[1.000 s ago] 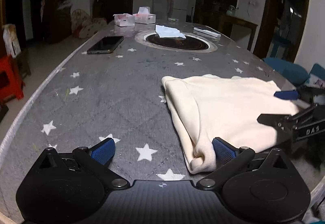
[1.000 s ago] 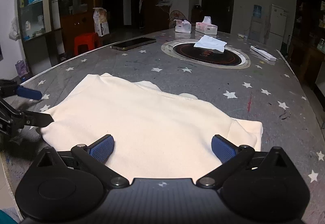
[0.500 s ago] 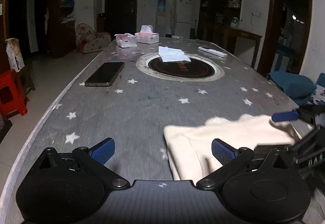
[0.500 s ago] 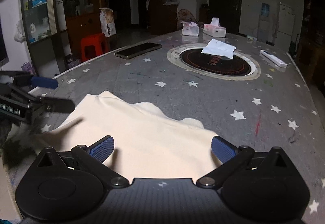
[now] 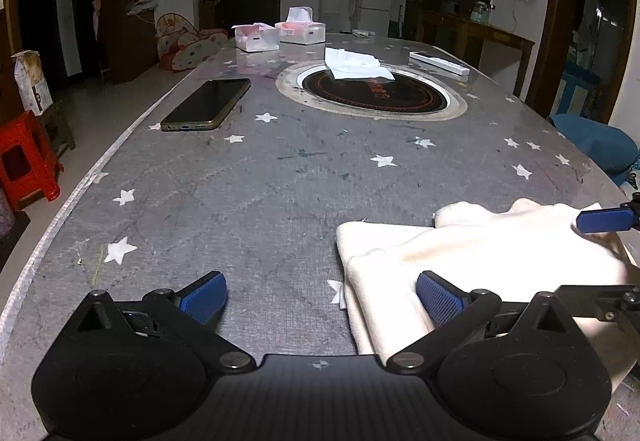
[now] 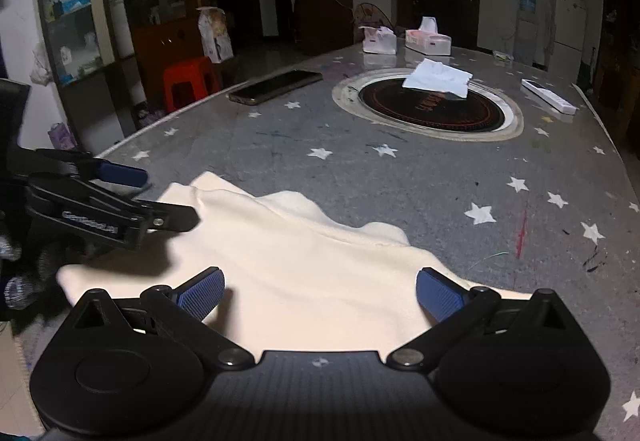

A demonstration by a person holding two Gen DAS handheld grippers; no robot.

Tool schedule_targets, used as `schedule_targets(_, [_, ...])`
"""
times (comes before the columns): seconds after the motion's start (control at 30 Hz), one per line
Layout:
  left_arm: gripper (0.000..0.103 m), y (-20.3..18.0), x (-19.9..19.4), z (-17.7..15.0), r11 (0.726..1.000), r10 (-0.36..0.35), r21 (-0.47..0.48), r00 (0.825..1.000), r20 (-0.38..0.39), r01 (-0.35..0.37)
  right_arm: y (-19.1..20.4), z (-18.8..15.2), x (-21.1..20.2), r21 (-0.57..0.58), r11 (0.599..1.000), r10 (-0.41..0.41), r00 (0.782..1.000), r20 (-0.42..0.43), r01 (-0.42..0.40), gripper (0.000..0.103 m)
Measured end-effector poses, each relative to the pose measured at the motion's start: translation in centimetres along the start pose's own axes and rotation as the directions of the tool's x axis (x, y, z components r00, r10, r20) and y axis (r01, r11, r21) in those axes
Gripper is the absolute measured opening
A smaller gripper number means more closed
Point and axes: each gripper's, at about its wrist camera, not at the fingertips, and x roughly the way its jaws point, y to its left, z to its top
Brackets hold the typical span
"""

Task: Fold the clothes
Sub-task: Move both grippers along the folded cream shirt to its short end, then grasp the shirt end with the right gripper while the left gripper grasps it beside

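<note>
A cream garment [image 5: 472, 253] lies folded flat on the grey star-patterned table near its front edge; it also shows in the right wrist view [image 6: 300, 273]. My left gripper [image 5: 320, 293] is open, above the garment's left edge, with one blue pad [image 5: 438, 297] over the cloth and nothing held. My right gripper [image 6: 318, 293] is open above the garment's near side. Each gripper shows at the side of the other's view: the right one [image 5: 608, 241] and the left one [image 6: 128, 197].
A phone [image 5: 208, 103] lies at the left. A round inset hotplate [image 5: 372, 91] with a white tissue [image 5: 356, 63] on it sits mid-table. Two tissue boxes [image 5: 280, 35] and a white remote [image 5: 438, 63] lie at the far end. A red stool [image 5: 24, 157] stands left.
Both grippers have lifted and drawn back from the garment, so it sits lower in both views. The garment stays on the table. Both grippers stay open.
</note>
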Motion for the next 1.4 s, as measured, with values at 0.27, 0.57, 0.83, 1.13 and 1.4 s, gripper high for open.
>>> schedule_targets(0.27, [0.103,0.1,-0.7,0.0,1.0,0.003,-0.026,1.0,0.0,-0.003,1.5,-1.0,-1.3,-0.034,0.999,-0.005,1.0,0.008,0.006,0.103])
schedule_targets(0.57, [0.103,0.1,-2.4,-0.3,0.999,0.001,-0.04,1.0,0.017,0.0,4.1,-1.9,-2.6,-0.096,0.995,0.005,1.0,0.019,-0.004,0.103])
schedule_targets(0.83, [0.103,0.5,-3.6,-0.5,0.999,0.009,-0.051,0.999,0.034,-0.008,7.0,-2.2,-3.2,-0.197,0.98,0.026,0.999,0.041,-0.018,0.103])
schedule_targets(1.13, [0.103,1.0,-4.4,-0.7,0.998,0.013,-0.059,0.999,0.044,-0.011,9.6,-2.3,-2.9,-0.278,0.959,0.069,0.997,0.028,-0.058,0.103])
schedule_targets(1.4, [0.103,1.9,-5.1,-0.8,0.996,0.009,-0.092,0.998,0.059,-0.003,12.1,-2.3,-2.3,-0.359,0.93,0.091,0.996,0.003,-0.084,0.092])
